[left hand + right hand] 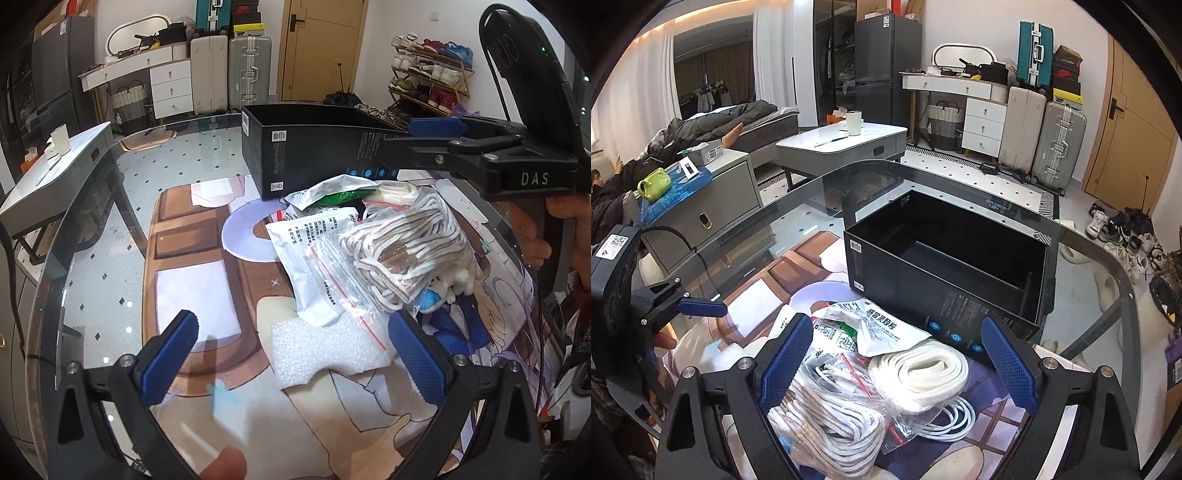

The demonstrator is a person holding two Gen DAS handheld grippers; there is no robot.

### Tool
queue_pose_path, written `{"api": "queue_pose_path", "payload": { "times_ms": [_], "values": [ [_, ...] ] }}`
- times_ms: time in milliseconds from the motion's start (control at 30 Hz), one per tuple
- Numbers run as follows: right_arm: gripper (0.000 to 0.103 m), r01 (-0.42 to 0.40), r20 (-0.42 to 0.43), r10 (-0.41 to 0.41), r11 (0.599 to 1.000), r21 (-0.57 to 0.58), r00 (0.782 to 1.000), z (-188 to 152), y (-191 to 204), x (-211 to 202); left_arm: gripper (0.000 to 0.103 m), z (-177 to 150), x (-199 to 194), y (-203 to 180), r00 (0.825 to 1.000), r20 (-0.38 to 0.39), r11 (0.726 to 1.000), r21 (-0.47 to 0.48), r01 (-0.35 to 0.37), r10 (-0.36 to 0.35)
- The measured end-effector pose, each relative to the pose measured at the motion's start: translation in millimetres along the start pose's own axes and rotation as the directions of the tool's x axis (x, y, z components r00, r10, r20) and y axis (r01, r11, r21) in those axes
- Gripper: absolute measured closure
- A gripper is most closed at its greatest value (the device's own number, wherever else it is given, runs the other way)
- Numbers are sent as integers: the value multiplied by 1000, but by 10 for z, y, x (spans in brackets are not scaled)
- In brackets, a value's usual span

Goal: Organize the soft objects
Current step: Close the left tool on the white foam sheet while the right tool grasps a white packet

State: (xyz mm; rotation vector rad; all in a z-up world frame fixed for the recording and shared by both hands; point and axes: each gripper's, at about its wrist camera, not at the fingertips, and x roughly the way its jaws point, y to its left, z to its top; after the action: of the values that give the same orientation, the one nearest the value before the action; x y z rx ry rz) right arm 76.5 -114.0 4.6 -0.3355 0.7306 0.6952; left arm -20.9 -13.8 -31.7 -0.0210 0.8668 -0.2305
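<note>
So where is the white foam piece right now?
In the left wrist view, the foam piece lies on the printed mat, low centre, just below the bagged rope.

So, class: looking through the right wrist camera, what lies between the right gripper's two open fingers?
The clear bag of striped cord and the rolled white strap lie between the right gripper fingers, untouched; the black box sits beyond.
</note>
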Motion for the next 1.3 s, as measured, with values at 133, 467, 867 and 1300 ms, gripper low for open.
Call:
{"api": "queue_pose_path", "payload": {
  "times_ms": [133, 467, 867, 1300],
  "values": [
    [12, -26, -35, 24, 999, -45, 999, 59, 33, 92, 0, -26, 14, -34, 1000, -11, 1000, -1, -4, 4],
    [13, -42, -101, 27, 988, -150, 994, 88, 183, 329, 0, -55, -58, -113, 1000, -5, 1000, -8, 11, -11],
    [24, -67, -163, 37, 981, -184, 986, 107, 204, 563, 0, -62, 43, -287, 1000, -30, 1000, 15, 5, -5],
    [37, -86, -197, 49, 979, -186, 979, 107, 211, 673, 1, -58, 187, -271, 996, -77, 999, 8, -38, 38]
  ]
}}
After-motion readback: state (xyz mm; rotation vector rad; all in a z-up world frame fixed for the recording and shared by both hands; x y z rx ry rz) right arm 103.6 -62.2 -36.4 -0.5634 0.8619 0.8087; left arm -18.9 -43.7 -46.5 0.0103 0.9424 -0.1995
